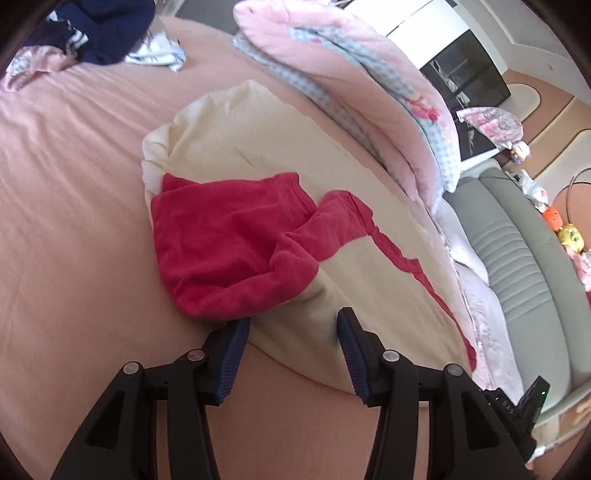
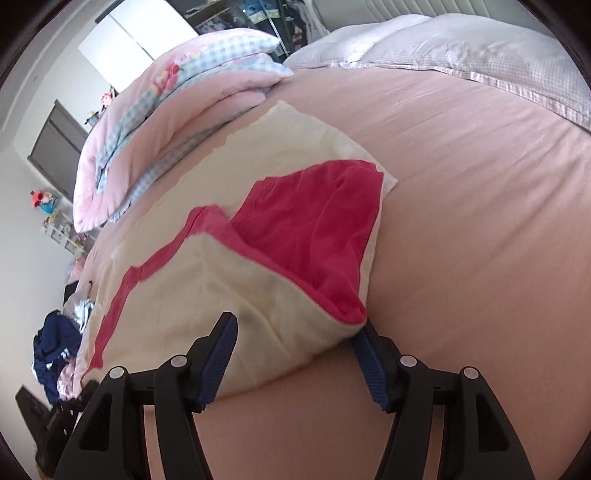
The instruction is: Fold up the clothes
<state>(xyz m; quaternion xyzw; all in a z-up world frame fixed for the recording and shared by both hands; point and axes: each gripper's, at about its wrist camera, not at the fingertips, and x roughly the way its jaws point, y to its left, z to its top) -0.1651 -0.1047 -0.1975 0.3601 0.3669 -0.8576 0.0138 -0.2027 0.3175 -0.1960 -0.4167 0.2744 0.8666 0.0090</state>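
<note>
A cream-and-red garment [image 1: 240, 206] lies partly folded on the pink bed sheet [image 1: 74, 166], just near the folded pink quilt [image 1: 369, 74]. Both the left gripper [image 1: 293, 325] and right gripper [image 2: 301, 328] stand spread over its near edge (pinching nothing).

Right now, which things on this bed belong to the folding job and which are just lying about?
In the job:
cream and red garment
left gripper, open at its near edge
right gripper, open around its corner

Lying about:
folded pink quilt
navy clothes pile
grey pillow
</note>
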